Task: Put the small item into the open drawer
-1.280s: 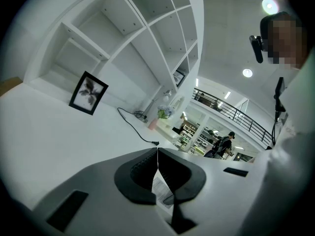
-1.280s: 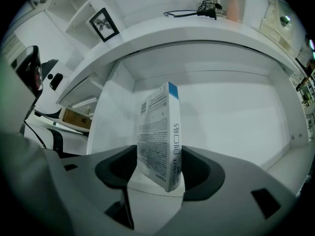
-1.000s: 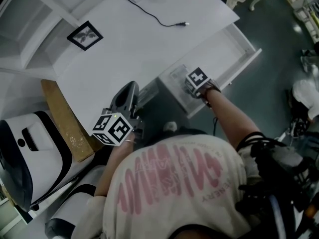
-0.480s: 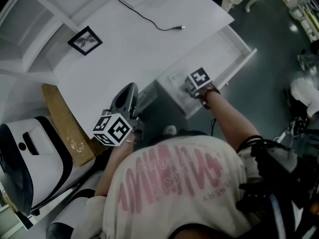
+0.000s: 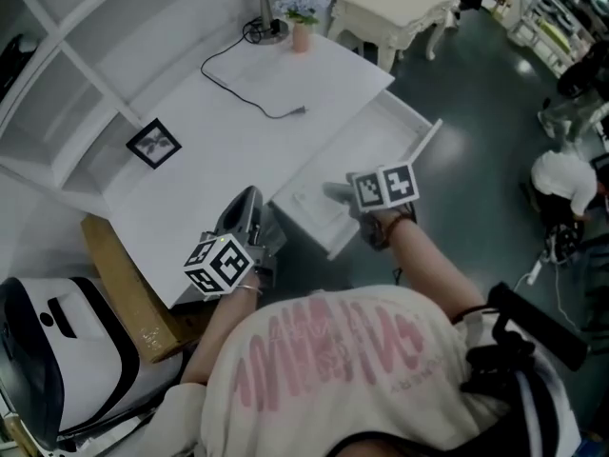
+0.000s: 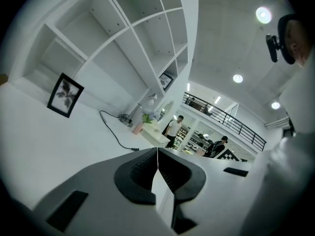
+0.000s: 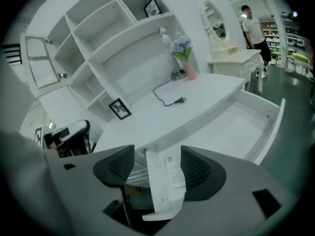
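**Head view.** The open drawer (image 5: pixel 376 146) juts from the white desk (image 5: pixel 238 131), right of centre. My right gripper (image 5: pixel 330 194) hovers over its lower-left end. A flat white piece lies on the drawer floor there, which I take to be the small item (image 5: pixel 306 201). I see nothing else in the drawer. My left gripper (image 5: pixel 245 203) hangs at the desk's near edge, left of centre.

**Left gripper view.** My left gripper (image 6: pixel 157 154) has its jaws pressed together on nothing, with the desk top beyond them.

**Right gripper view.** My right gripper (image 7: pixel 157 151) has its jaws standing apart and clasps nothing. Between them, at lower centre, runs what I read as the drawer's side wall (image 7: pixel 153 191). The small item (image 7: pixel 174 171), printed like a label, lies just beside it on the drawer floor. The rest of the drawer (image 7: pixel 236 127), at right, looks bare.

**Step in hand.** I judge the deposit made and the item let go. The next move calls for lifting the right gripper clear without catching the side wall.
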The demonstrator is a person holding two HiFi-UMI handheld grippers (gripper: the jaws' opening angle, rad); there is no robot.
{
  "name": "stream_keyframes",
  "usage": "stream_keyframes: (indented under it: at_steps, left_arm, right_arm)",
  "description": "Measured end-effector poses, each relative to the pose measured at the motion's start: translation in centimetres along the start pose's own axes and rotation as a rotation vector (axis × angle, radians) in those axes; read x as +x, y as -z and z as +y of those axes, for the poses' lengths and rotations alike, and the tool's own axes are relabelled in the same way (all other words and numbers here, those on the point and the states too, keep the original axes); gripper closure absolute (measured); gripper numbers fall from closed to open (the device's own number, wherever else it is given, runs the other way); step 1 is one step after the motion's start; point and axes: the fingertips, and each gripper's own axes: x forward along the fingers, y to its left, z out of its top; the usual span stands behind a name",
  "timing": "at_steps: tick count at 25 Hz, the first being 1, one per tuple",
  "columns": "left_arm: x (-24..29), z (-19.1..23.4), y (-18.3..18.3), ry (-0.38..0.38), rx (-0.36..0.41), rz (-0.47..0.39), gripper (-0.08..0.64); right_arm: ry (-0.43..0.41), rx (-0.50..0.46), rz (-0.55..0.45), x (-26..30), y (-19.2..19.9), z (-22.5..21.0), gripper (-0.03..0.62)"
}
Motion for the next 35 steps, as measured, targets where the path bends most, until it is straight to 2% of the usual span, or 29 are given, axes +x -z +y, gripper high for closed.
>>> stream_keyframes:
  at_steps: [5, 9, 14, 18, 22, 26, 35]
  left_arm:
    - [-0.2, -3.9, -0.7, 0.052, 0.016, -0.036, 0.529]
    - [-0.7, -6.9, -1.4, 0.077, 0.028, -0.074, 0.529]
    - [-1.6, -10.4, -1.6, 0.099, 0.036, -0.113, 0.529]
    - [-2.8, -12.8, -1.5, 0.107, 0.042, -0.144, 0.529]
    - [-3.8, -14.9, -1.1, 0.111, 0.071, -0.163, 0.529]
    - [-4.5, -16.1, 0.4, 0.105, 0.076, -0.156, 0.529]
    - [-6.6, -19.1, 4.7, 0.101, 0.080, -0.126, 0.529]
  right_arm:
    - [-0.077, 0.067, -0.189, -5.9, -2.4, 2.4, 0.295]
    - [-0.106, 0.052, -0.307, -10.2, -3.6, 3.8, 0.374]
    - [-0.132, 0.011, -0.405, -14.4, -4.4, 4.9, 0.392]
    - [-0.126, -0.044, -0.473, -17.4, -4.2, 5.6, 0.453]
    - [-0.072, -0.135, -0.550, -20.2, -3.7, 5.5, 0.522]
    - [-0.044, -0.202, -0.566, -21.7, -2.2, 5.3, 0.543]
    - [-0.017, -0.167, -0.517, -23.8, 3.5, 3.1, 0.571]
